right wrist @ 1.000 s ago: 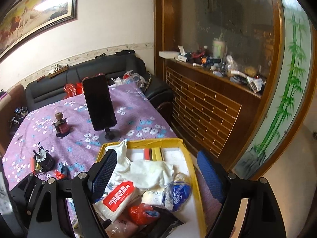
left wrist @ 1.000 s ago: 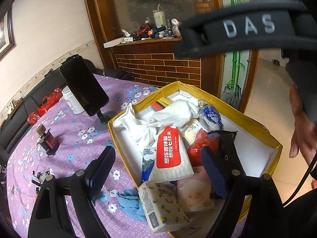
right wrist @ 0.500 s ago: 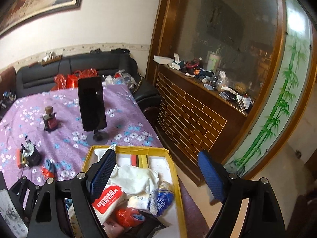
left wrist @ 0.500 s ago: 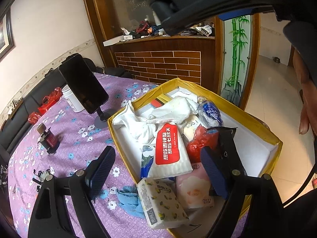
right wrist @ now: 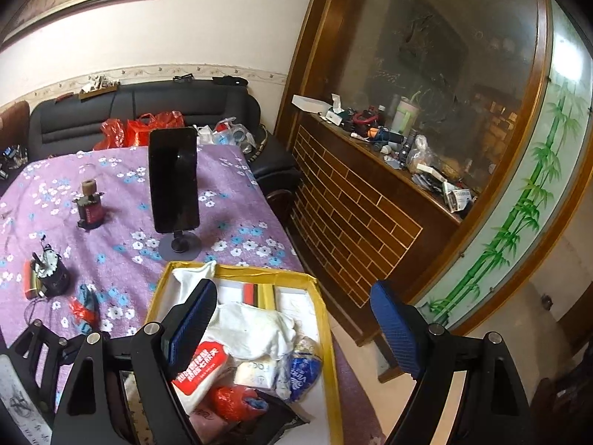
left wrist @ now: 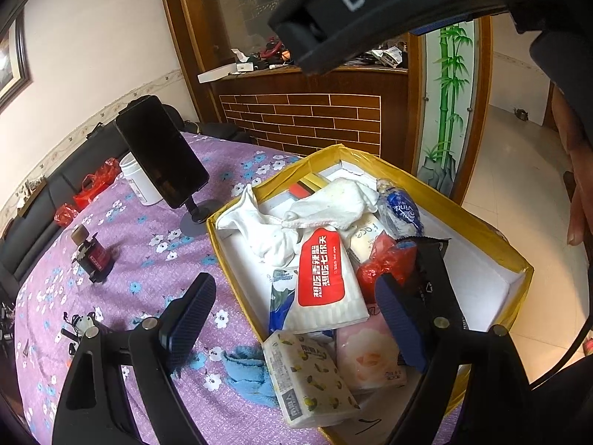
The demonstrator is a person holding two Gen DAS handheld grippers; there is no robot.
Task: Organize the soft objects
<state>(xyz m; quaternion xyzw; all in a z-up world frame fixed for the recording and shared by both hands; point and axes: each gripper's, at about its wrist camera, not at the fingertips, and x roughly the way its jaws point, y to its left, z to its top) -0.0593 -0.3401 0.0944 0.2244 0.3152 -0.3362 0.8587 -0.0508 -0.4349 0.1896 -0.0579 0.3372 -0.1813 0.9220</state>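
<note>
A yellow-rimmed box (left wrist: 285,176) (right wrist: 259,271) stands at the table's corner. It holds a white cloth (left wrist: 326,204), a red-labelled tissue pack (left wrist: 322,274), a blue-and-white tissue pack (left wrist: 400,211), a red plastic bag (left wrist: 385,263), a black pouch (left wrist: 433,259) and a pink pack (left wrist: 367,356). A lemon-print tissue pack (left wrist: 307,374) lies over the box's near edge. Beside it on the cloth-covered table is a blue cloth (left wrist: 248,367). My left gripper (left wrist: 294,319) hovers open above the box's near end. My right gripper (right wrist: 294,324) hangs open higher up, holding nothing.
A phone on a stand (right wrist: 174,181) stands behind the box, with a white jar (left wrist: 139,181), a small red-and-black gadget (right wrist: 89,207) and a dark pot (right wrist: 50,274) further left. A brick-fronted counter (right wrist: 355,215) and open floor lie right. A person's hand (left wrist: 578,204) shows at the edge.
The right gripper rose and rolled; its view takes in more wall and counter, and its body slid up and left across the left wrist view. The left gripper stayed still.
</note>
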